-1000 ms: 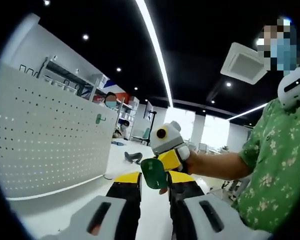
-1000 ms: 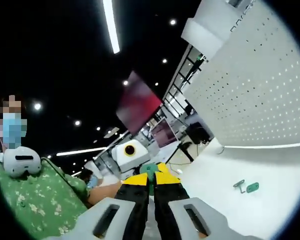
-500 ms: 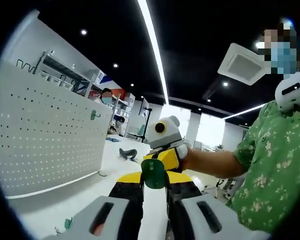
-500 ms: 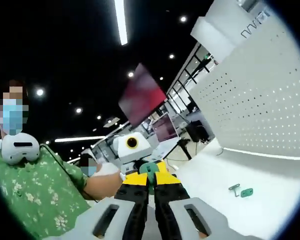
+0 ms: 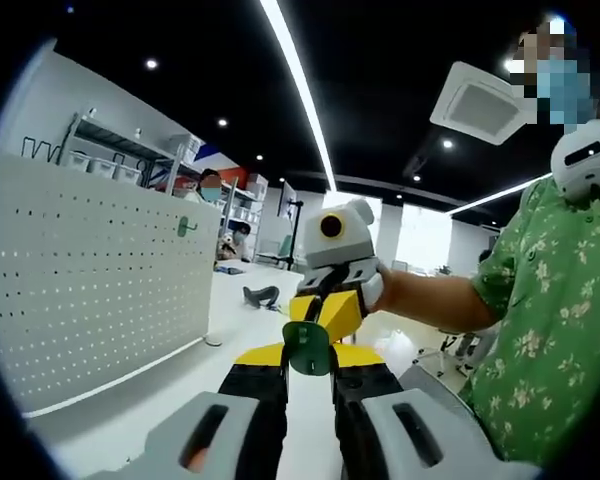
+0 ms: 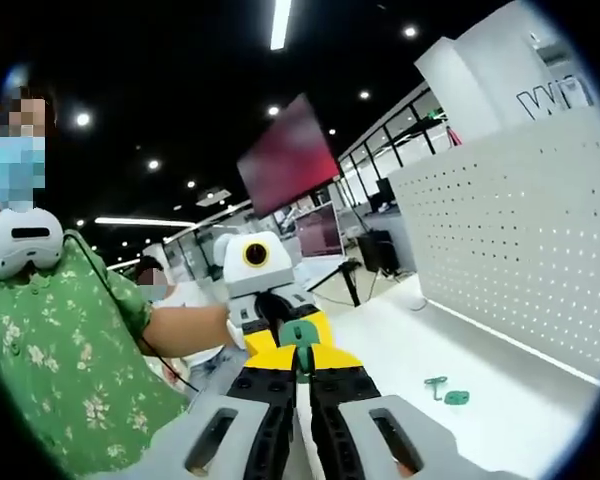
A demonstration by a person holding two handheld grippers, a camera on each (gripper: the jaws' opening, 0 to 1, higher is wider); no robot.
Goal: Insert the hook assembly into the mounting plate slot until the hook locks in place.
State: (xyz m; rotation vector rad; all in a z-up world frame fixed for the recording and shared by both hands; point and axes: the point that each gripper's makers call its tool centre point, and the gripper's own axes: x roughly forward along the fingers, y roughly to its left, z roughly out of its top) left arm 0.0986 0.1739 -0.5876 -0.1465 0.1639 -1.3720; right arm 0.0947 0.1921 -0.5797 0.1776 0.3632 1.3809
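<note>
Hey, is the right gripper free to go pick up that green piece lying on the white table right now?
Probably not: the right gripper looks shut on a green plate that the left gripper meets from the other side. Nothing lies near the green piece on the table.

White pegboard panel point(image 5: 90, 270) upright on white surface point(image 5: 160, 400); shelving rack point(image 5: 130, 165) behind; ceiling light strip point(image 5: 300, 90); red screen point(image 6: 288, 155) overhead; person's green floral sleeve point(image 5: 550, 300).
</note>
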